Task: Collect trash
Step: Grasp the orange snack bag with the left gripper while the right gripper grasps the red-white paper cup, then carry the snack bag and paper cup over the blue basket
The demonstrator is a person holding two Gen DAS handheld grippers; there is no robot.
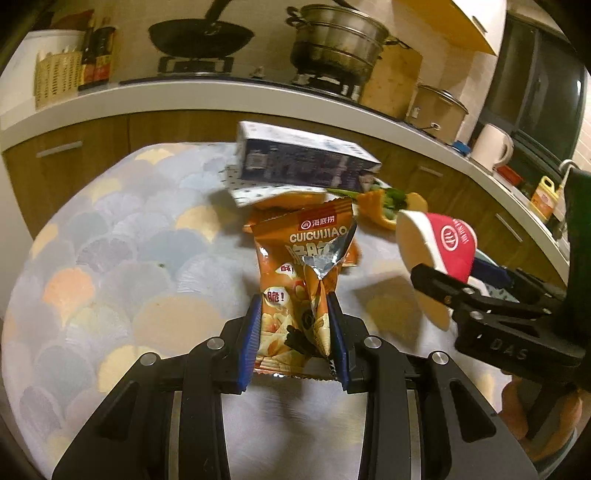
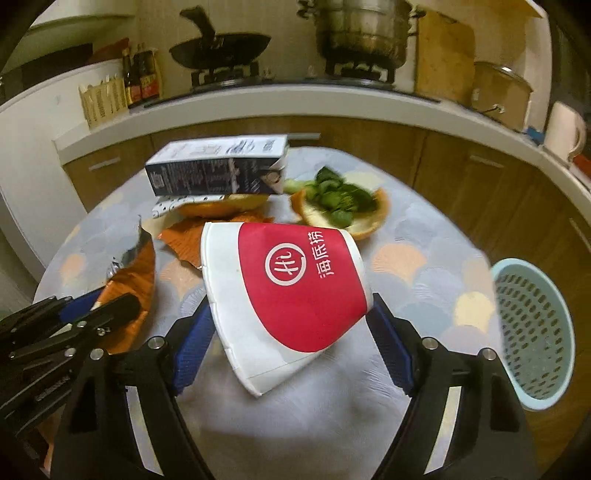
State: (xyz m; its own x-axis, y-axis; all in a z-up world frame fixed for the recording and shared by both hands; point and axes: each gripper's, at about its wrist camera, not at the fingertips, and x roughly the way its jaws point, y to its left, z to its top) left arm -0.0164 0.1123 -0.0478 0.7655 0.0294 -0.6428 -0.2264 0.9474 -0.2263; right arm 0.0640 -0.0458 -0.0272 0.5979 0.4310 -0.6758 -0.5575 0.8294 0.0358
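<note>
My left gripper (image 1: pixel 295 306) is shut on an orange snack wrapper (image 1: pixel 299 266) and holds it upright above the table. My right gripper (image 2: pixel 291 306) is shut on a squashed red and white paper cup (image 2: pixel 295 295), lifted off the table; the cup also shows at the right of the left wrist view (image 1: pixel 439 243). A dark milk carton (image 2: pixel 218 170) lies on its side at the back, on torn paper and peel. Orange peel with green leaves (image 2: pixel 340 210) lies behind the cup. A light blue perforated basket (image 2: pixel 532 332) stands at the table's right edge.
The round table has a scale-patterned cloth (image 1: pixel 110 258). Behind it runs a kitchen counter (image 1: pixel 184 96) with a wok (image 1: pixel 201 35), a steel steamer pot (image 1: pixel 336 44), bottles and a white kettle (image 1: pixel 491 147). More orange wrapper scraps (image 2: pixel 188 240) lie by the carton.
</note>
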